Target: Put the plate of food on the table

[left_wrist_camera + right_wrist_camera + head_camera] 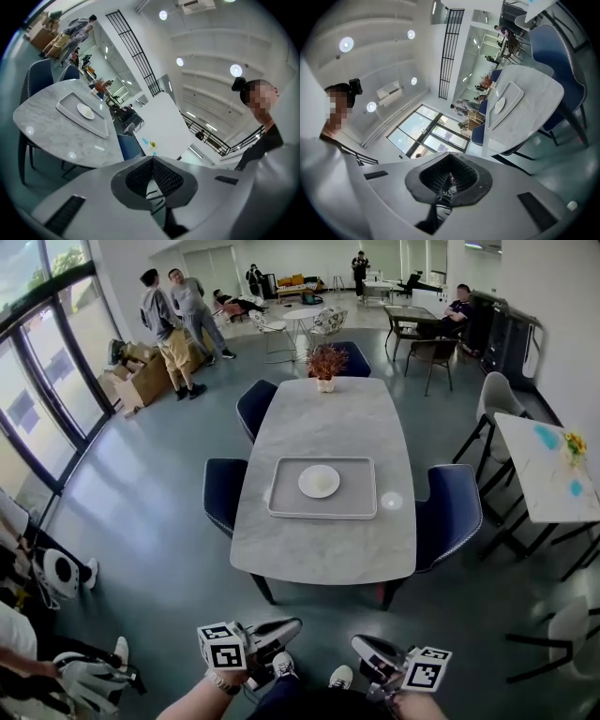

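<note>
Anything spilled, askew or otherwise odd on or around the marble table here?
Nothing stands out. The plate sits flat in the tray, which lies square on the table; no spill shows. The potted plant stands upright at the far end. The left gripper and right gripper are short of the table, jaws shut, empty.

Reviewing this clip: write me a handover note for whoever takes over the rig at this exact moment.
Left gripper: shut, empty, held low, short of the table.
Right gripper: shut, empty, beside the left one.
Things: the plate sits on the tray, which lies flat in the middle of the table.
Done: the plate is at the table, on the tray.
Left: if it should stand on the bare tabletop, it is not yet lifted off the tray. Neither gripper touches anything.
</note>
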Demonstrator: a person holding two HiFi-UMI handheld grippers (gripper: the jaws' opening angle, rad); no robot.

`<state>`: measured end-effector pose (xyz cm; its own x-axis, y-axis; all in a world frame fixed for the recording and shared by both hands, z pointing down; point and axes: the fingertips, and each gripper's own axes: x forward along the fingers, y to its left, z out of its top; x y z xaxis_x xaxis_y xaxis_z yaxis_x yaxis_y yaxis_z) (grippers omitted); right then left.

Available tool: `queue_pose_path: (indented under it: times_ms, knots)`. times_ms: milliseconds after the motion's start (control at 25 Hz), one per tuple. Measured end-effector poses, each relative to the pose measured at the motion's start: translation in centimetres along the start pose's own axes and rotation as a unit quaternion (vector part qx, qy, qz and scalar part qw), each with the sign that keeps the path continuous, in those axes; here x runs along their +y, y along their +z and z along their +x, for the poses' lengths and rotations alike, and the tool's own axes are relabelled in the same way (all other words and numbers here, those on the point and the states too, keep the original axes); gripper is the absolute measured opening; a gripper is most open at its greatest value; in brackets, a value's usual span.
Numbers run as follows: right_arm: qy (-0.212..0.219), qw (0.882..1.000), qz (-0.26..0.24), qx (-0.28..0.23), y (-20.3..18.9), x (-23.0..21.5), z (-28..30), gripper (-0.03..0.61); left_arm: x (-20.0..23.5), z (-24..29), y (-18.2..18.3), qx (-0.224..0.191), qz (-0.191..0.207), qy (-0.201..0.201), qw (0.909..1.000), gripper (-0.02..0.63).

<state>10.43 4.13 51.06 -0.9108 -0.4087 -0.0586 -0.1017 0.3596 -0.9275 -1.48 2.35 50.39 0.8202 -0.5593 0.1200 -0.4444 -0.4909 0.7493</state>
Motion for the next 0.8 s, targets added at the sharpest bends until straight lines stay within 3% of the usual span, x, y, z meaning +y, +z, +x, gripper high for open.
queue_pose_path:
  times_ms: [200,400,480,800]
  knots:
    - [0.005,1.000,-0.005,0.022,-2.0,0.1,1.6,0.011,-2.3,-1.8,-3.1,0.027,0.012,-0.024,0.9993,0.008]
    - [0.007,0.999,-0.010,0.034,-4.3,1.2,3.8,0.011,-1.9,-4.3,-2.7,-0.005,-0.013,-0.010,0.9999,0.008]
    - [0.010,0.999,-0.011,0.034,-5.3,1.7,4.7,0.011,-2.2,-5.0,-2.7,-0.014,-0.034,-0.024,0.9990,0.008]
    - [0.002,0.999,-0.035,0.031,-7.2,2.9,6.5,0.011,-2.9,-6.4,-3.9,0.029,-0.027,-0.064,0.9972,0.008]
